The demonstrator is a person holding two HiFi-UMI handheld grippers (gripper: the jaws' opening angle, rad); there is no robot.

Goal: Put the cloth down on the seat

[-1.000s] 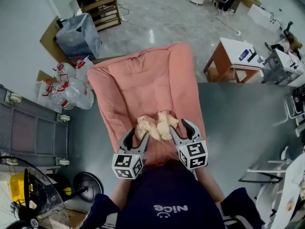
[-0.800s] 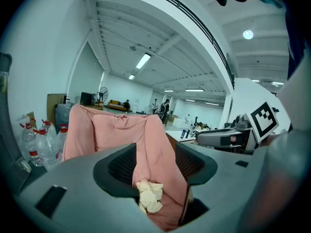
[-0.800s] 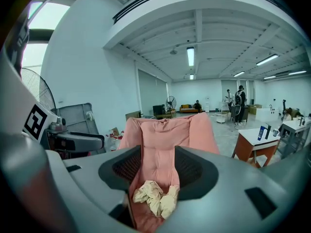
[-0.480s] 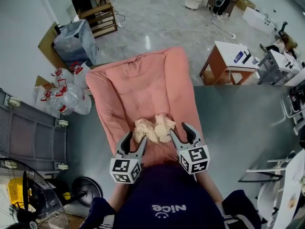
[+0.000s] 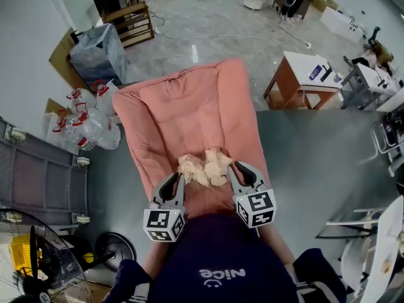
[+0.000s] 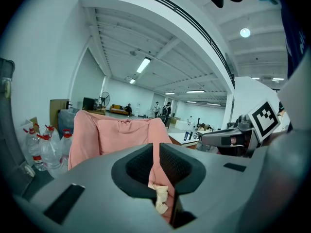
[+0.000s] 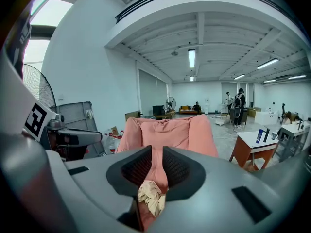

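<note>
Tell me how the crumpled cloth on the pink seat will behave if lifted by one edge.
Probably floppy: the cloth lies bunched in loose folds, so it should sag and unfold. Likely light, since it looks thin. On the padded seat it seems unlikely to slide.

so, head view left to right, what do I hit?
water bottles → pink seat → white-topped wooden table. Left out: the cloth, since it lies on the seat.
</note>
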